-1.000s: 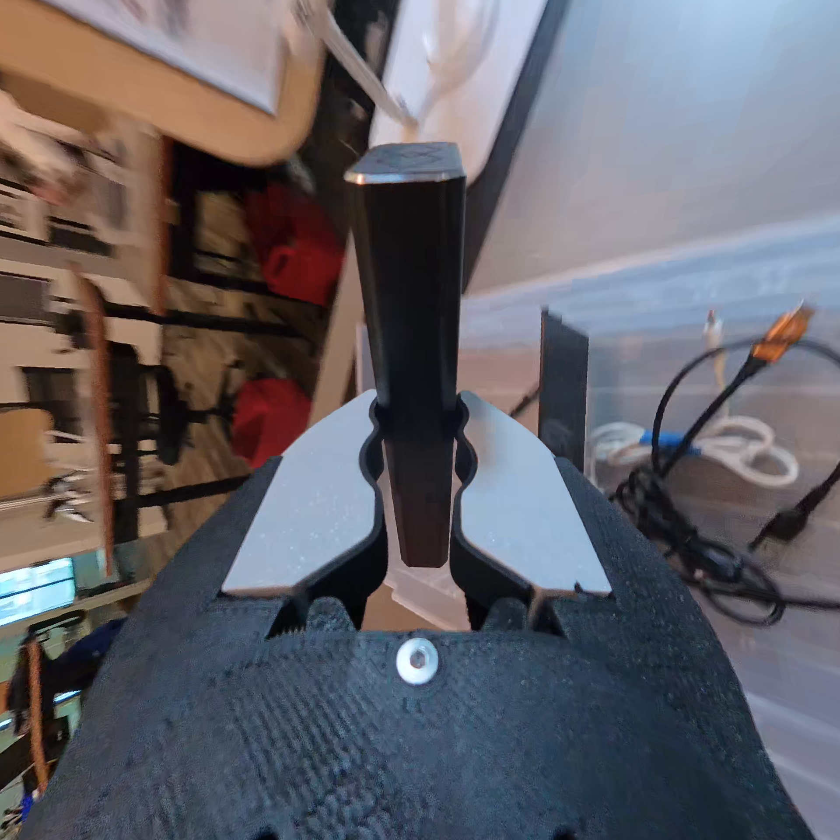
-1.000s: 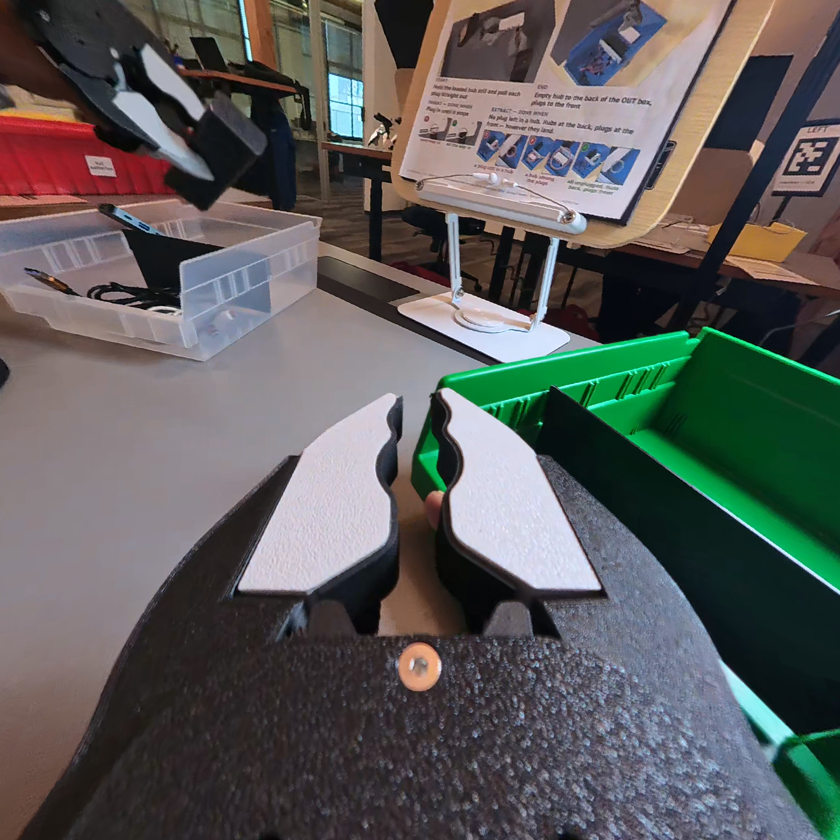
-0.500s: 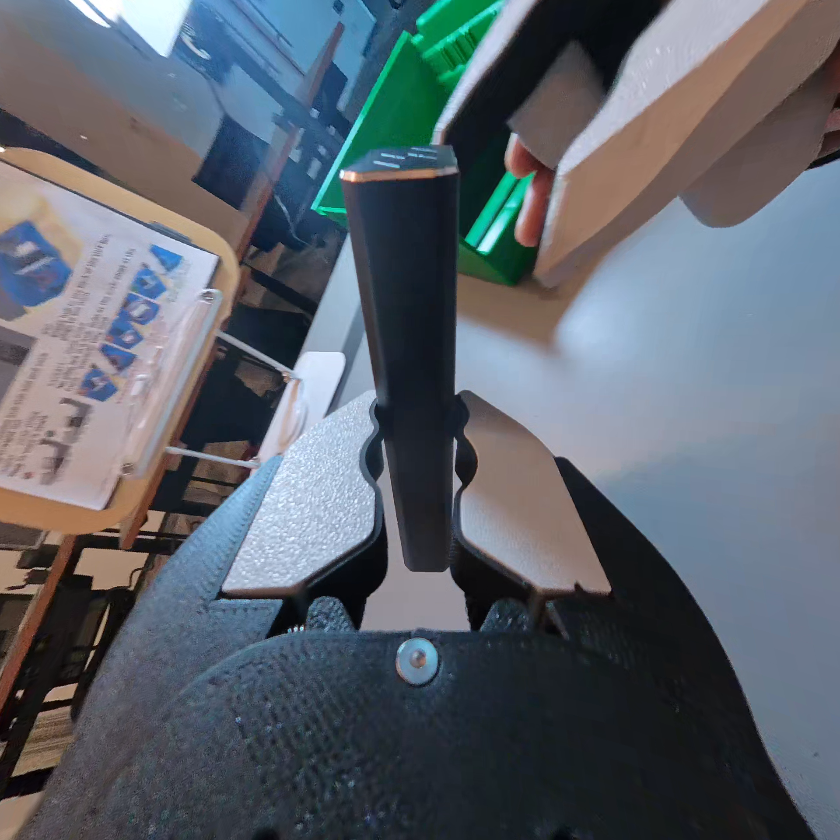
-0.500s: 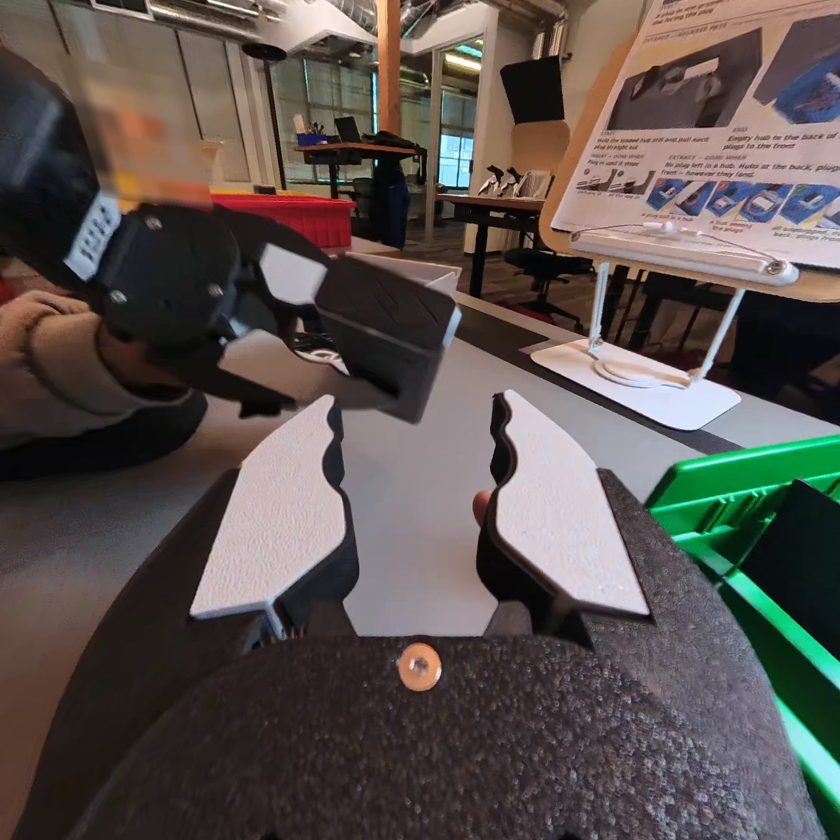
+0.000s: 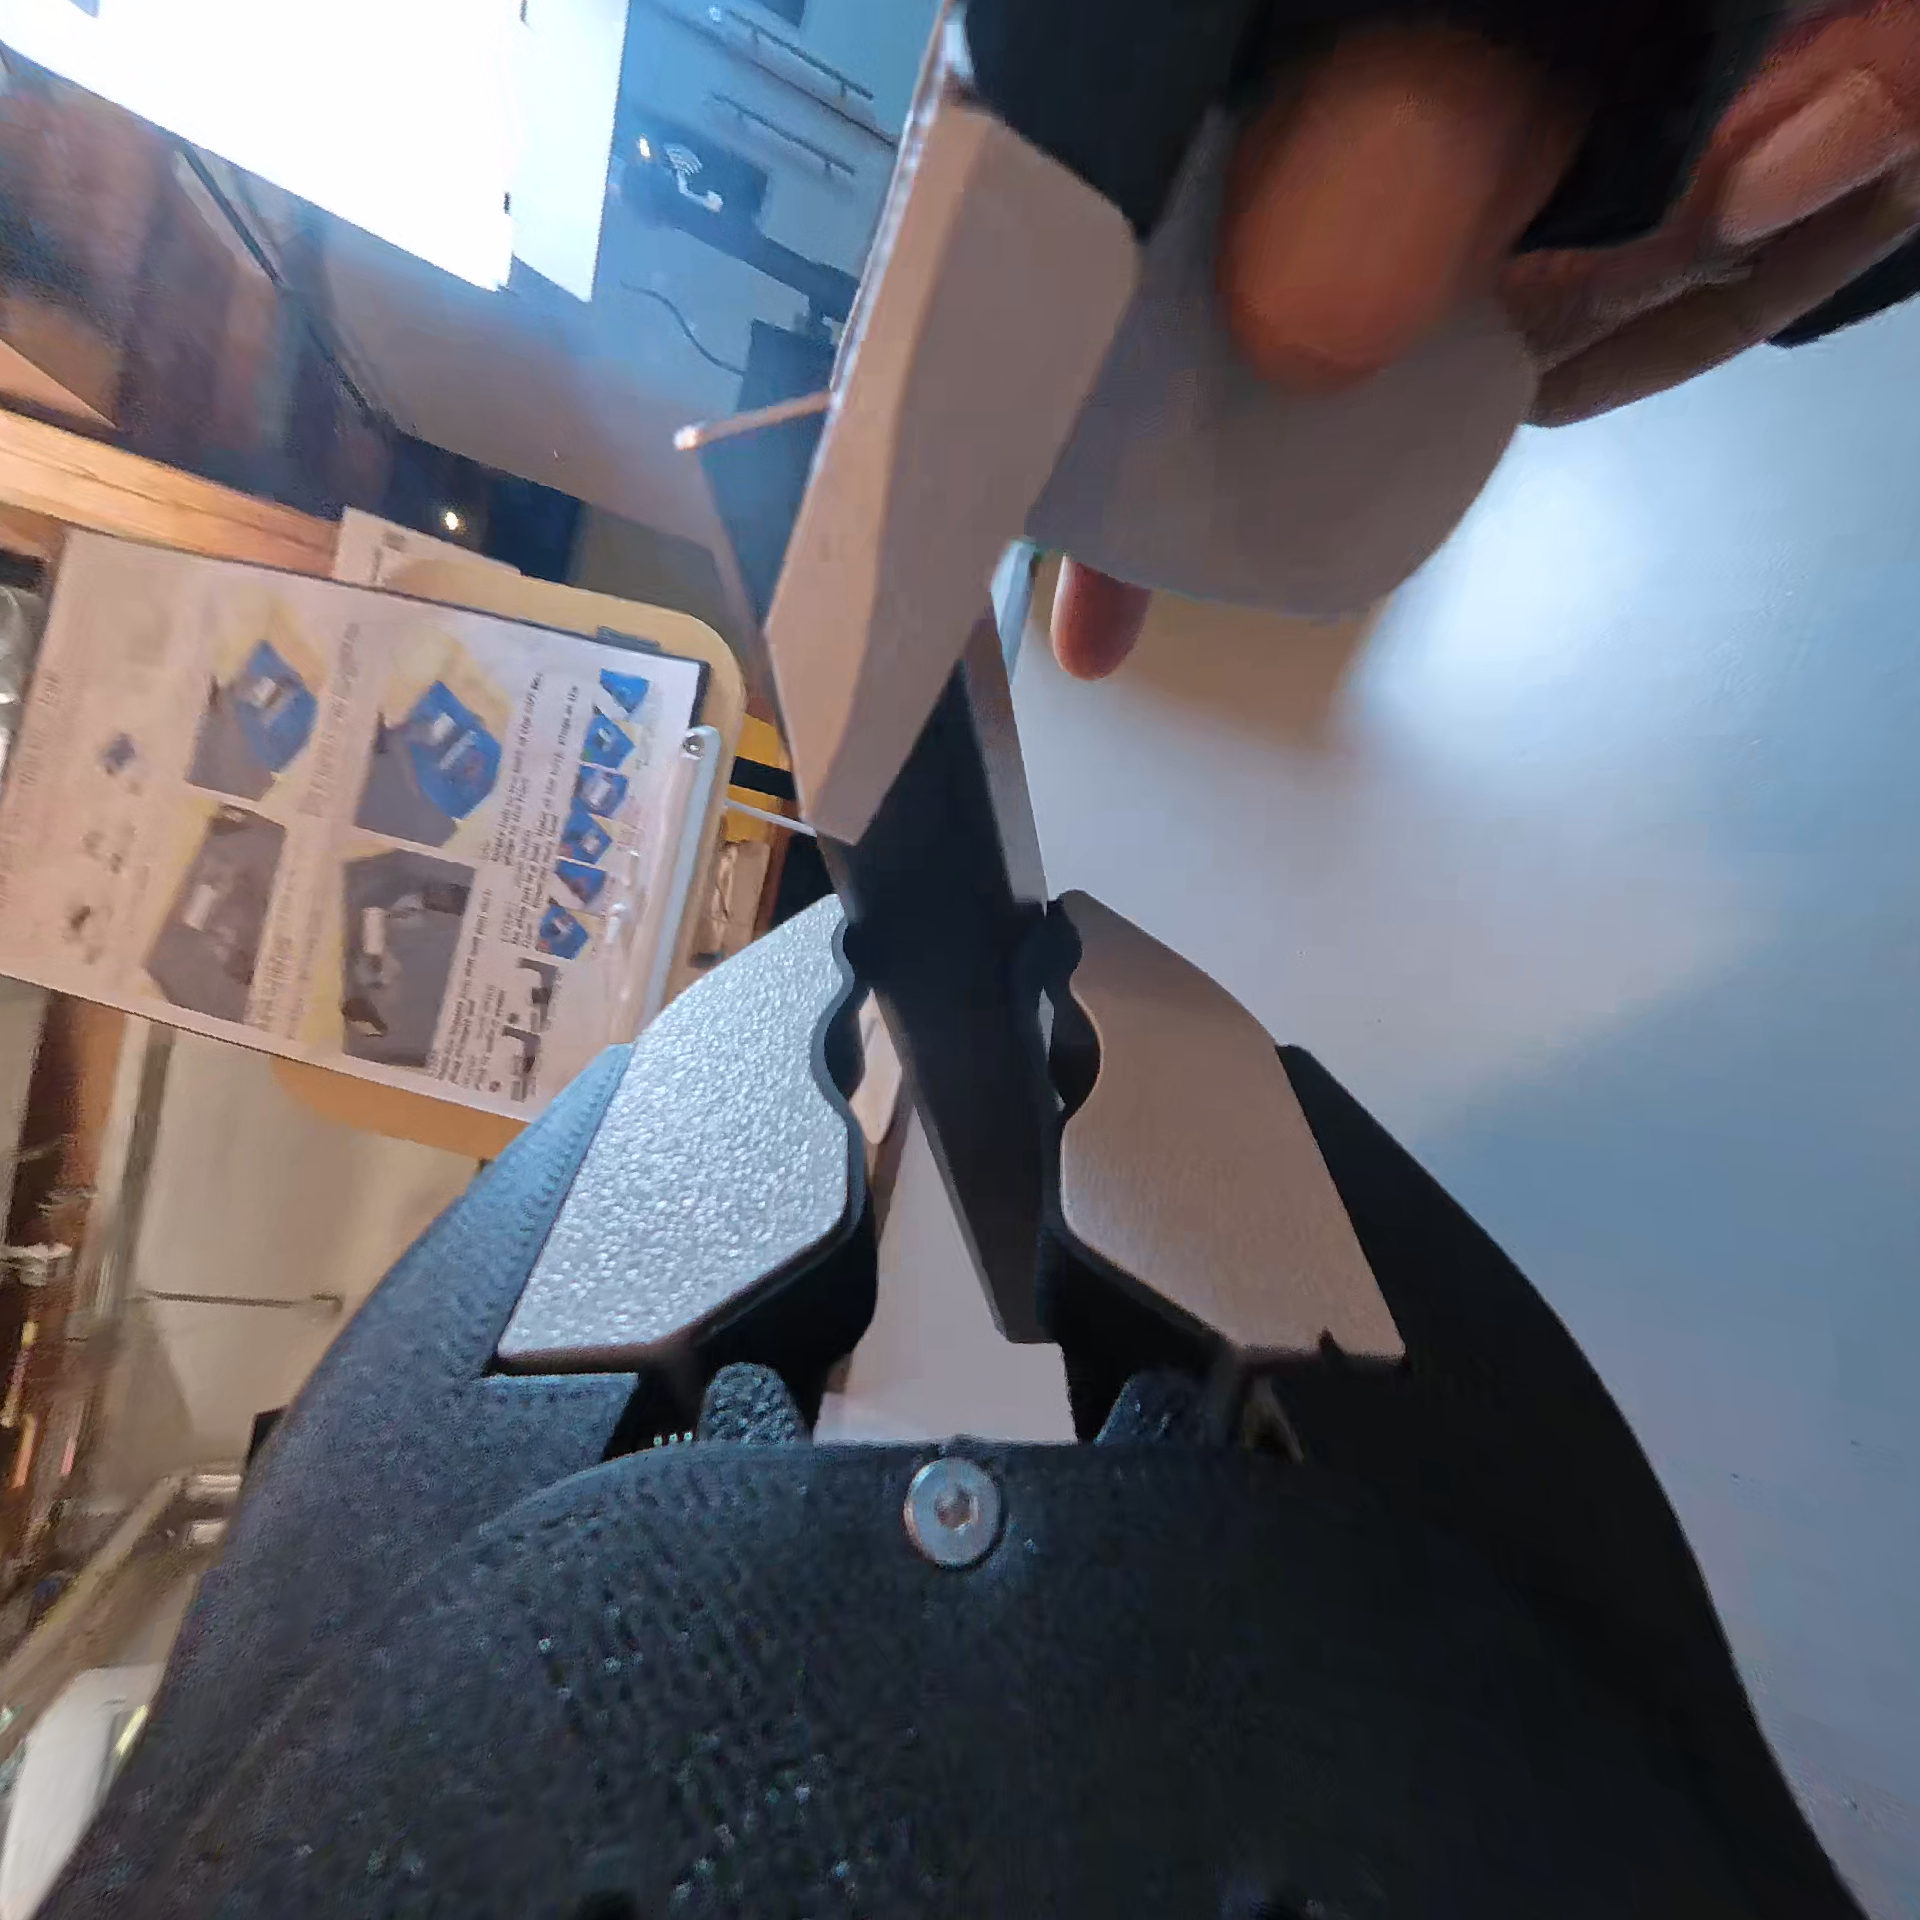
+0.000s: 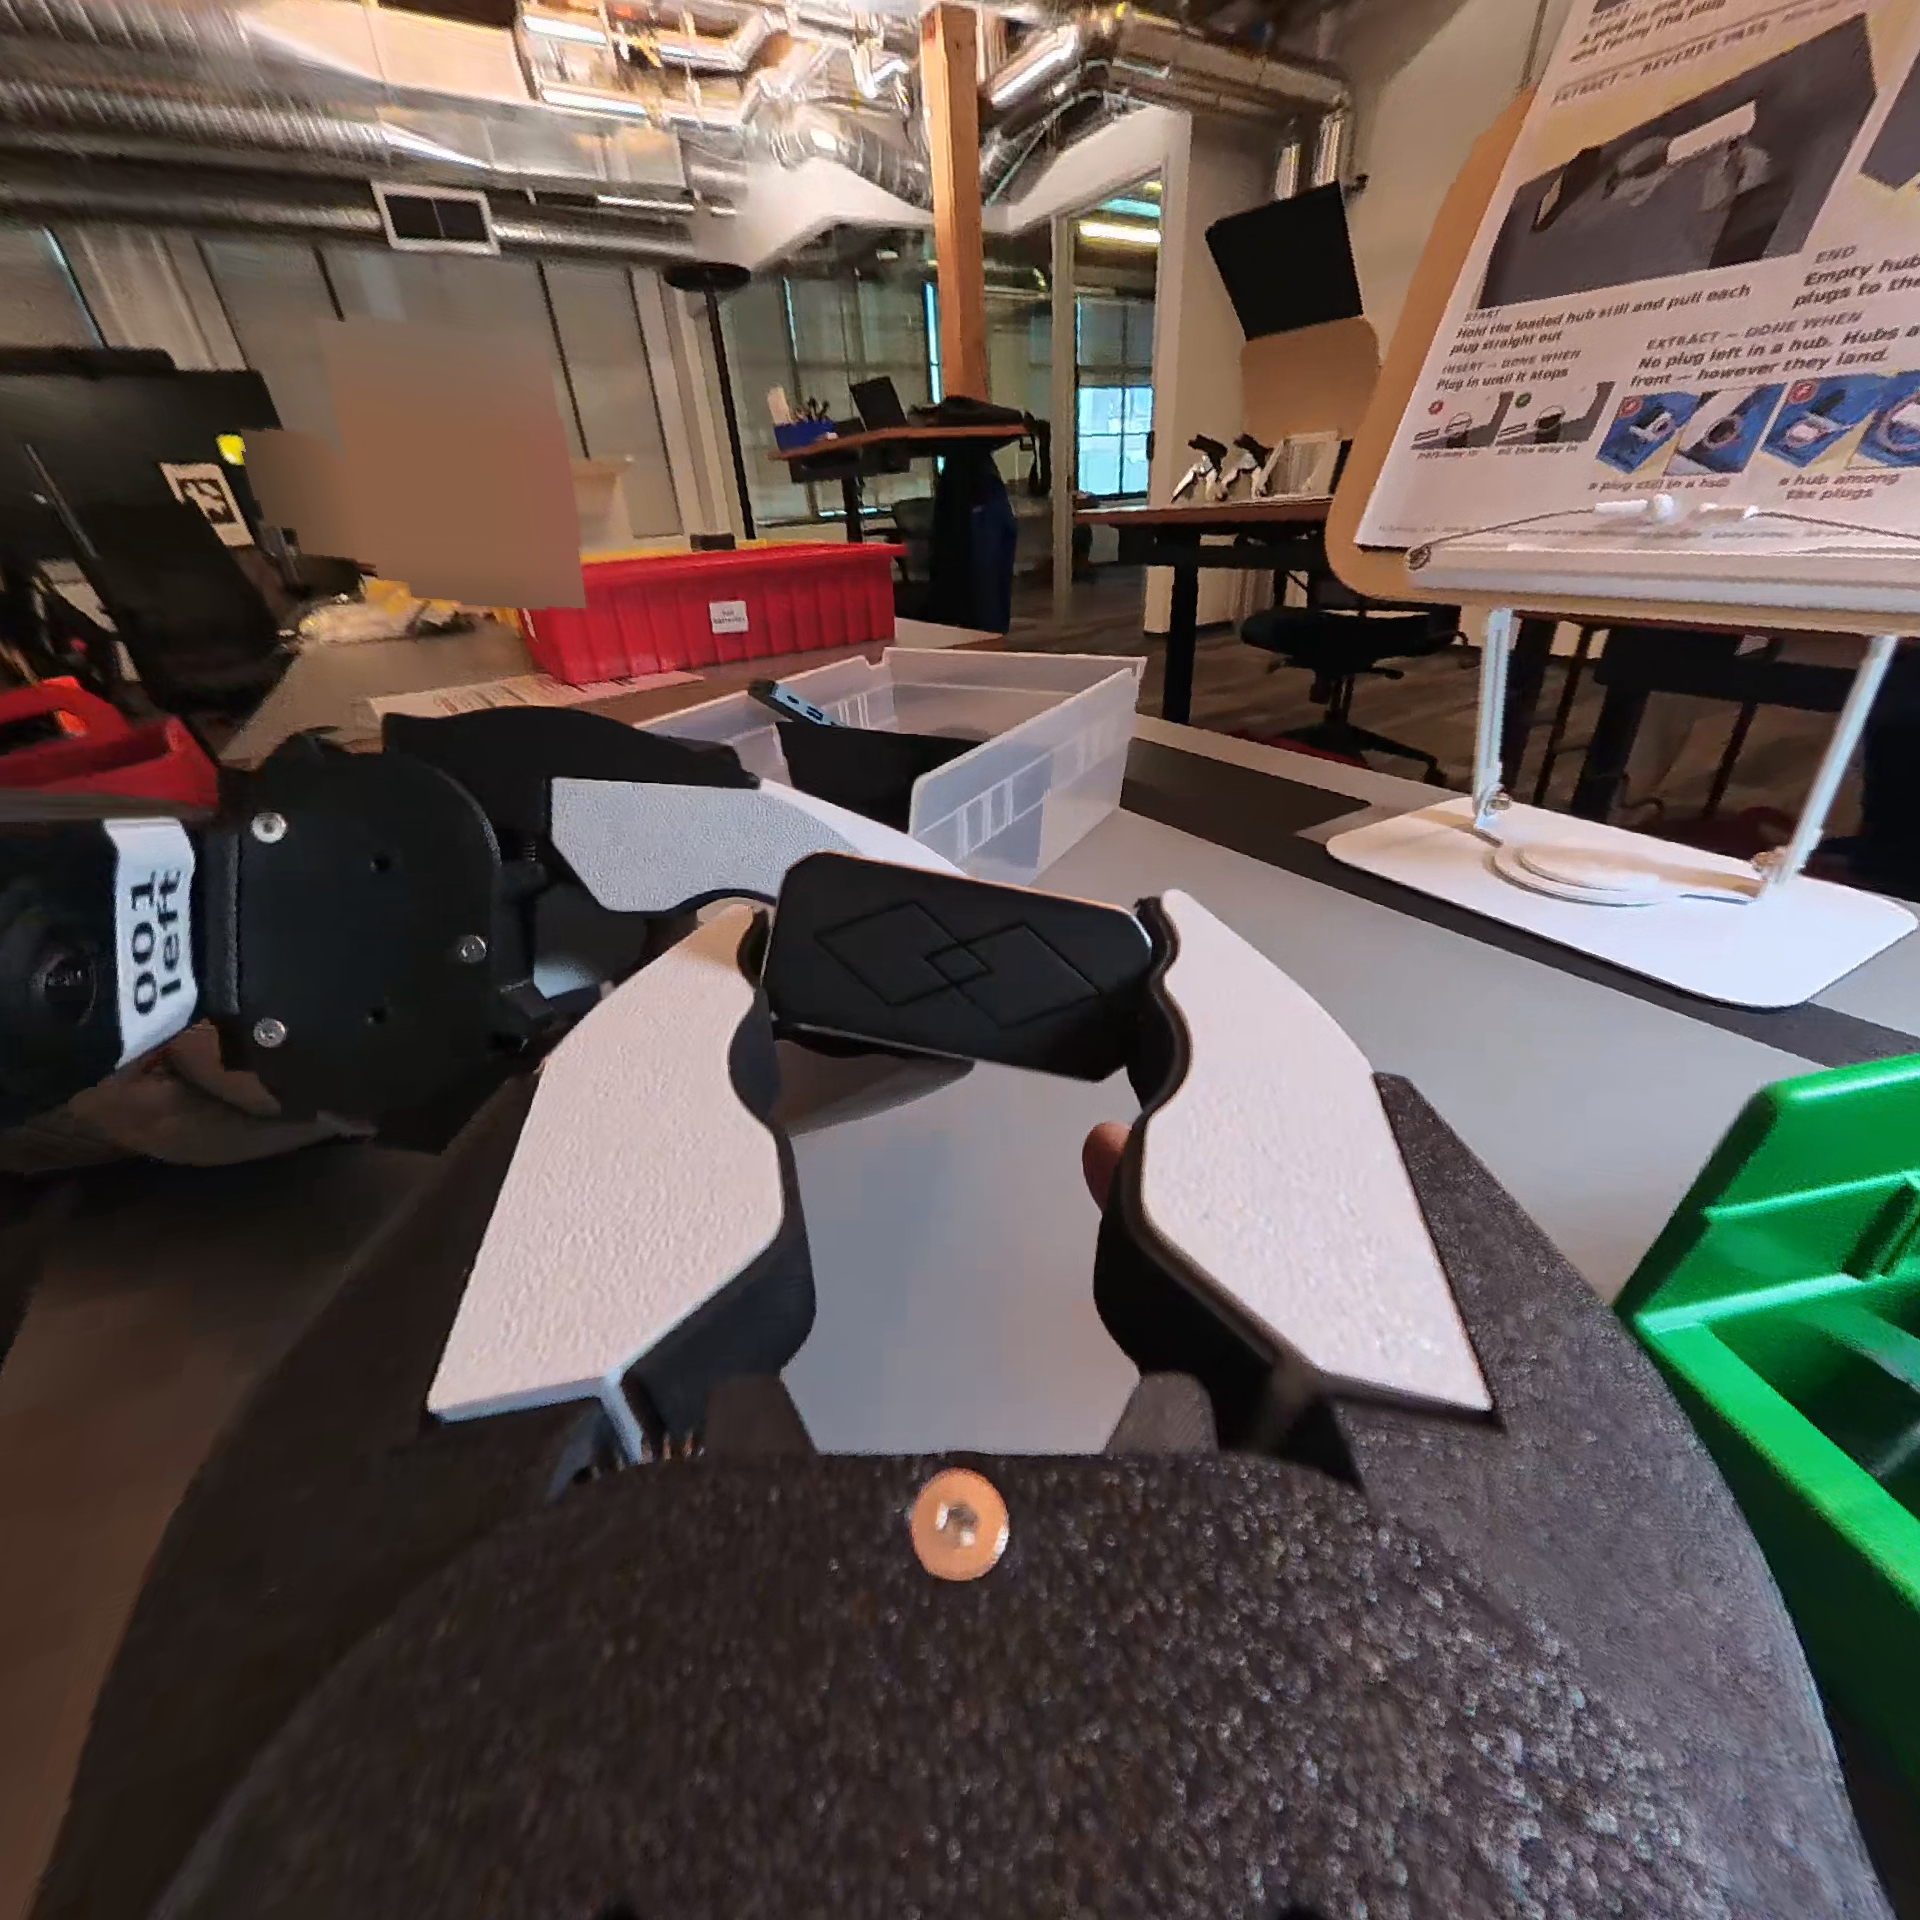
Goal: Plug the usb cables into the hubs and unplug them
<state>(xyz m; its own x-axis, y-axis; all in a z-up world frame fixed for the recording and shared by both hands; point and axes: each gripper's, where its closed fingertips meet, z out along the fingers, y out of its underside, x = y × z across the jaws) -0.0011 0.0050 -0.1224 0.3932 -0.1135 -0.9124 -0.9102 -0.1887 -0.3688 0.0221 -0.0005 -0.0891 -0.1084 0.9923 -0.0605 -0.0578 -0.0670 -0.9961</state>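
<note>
My left gripper (image 5: 945,935) is shut on a flat black USB hub (image 5: 966,1091), which stands tilted out between its fingertips above the grey table (image 5: 1558,935). In the right wrist view the hub (image 6: 956,966) lies crosswise between the fingertips of my right gripper (image 6: 951,925), which is open wide around its free end, at or very near both edges. One white finger (image 5: 914,520) of the right gripper covers the hub's far end in the left wrist view. No cable is plugged into the hub faces I see.
A clear plastic bin (image 6: 1018,769) with dark items stands behind the hub. A green bin (image 6: 1766,1299) is at the right. An instruction board on a white stand (image 6: 1662,312) is at the back right, a red bin (image 6: 717,613) farther back.
The left gripper carried the hub from the clear bin over to the right gripper. The right gripper opened from nearly shut, and the hub's free end now sits between its fingertips.
</note>
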